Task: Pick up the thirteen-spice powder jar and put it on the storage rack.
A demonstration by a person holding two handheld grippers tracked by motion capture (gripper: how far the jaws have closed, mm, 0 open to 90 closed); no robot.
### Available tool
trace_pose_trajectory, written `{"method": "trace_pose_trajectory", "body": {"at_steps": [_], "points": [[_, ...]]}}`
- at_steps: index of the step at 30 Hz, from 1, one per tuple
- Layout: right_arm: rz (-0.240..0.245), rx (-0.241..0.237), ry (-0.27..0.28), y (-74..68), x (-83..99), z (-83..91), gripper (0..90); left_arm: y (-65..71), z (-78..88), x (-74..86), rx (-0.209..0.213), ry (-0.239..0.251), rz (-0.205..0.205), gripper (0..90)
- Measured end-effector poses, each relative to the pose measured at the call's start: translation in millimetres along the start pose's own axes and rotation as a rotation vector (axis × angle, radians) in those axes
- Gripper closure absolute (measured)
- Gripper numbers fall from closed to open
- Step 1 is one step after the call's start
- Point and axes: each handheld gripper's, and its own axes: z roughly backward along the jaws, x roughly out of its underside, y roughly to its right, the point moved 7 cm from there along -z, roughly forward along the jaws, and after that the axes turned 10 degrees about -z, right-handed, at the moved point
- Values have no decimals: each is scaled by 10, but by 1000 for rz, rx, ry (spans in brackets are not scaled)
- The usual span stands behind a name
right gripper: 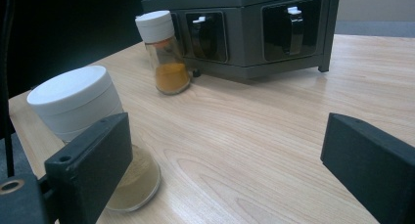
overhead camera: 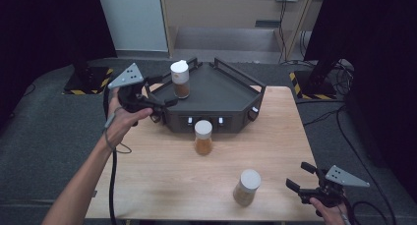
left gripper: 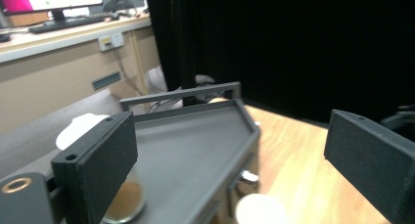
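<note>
A dark grey tray point(overhead camera: 221, 92) with rails stands at the back of the wooden table point(overhead camera: 162, 171). On its left part stands a white-capped jar of brown spice point(overhead camera: 180, 79). My left gripper point(overhead camera: 158, 98) hovers just left of that jar, open and empty; in the left gripper view the jar point(left gripper: 125, 199) sits partly behind the left jaw of the gripper point(left gripper: 232, 136). A jar of orange spice point(overhead camera: 203, 137) stands in front of the tray. A third jar point(overhead camera: 246, 186) stands near the front edge. My right gripper point(overhead camera: 300, 176) rests open to its right, apart from the jar point(right gripper: 73, 101).
The tray's front wall point(right gripper: 254, 33) has recessed slots with knobs. Bare wood lies between the orange jar point(right gripper: 166, 53) and the front jar. Beyond the table are grey carpet, black stands with striped bases point(overhead camera: 86, 80) and a wooden desk point(left gripper: 58, 72).
</note>
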Motion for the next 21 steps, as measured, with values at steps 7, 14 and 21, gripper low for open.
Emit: {"method": "trace_pose_trajectory", "body": {"at_steps": [7,14,21], "points": [[5,3,-7,-14,-7,-7,54,259,230,126,9,11,-30,43],[8,-1,-10,-19,-9,-10,54,527,412,389,-6,70,20,44],[9,0,-12,-21,-9,-20,54,749,533,660,-37,80,50,43]]}}
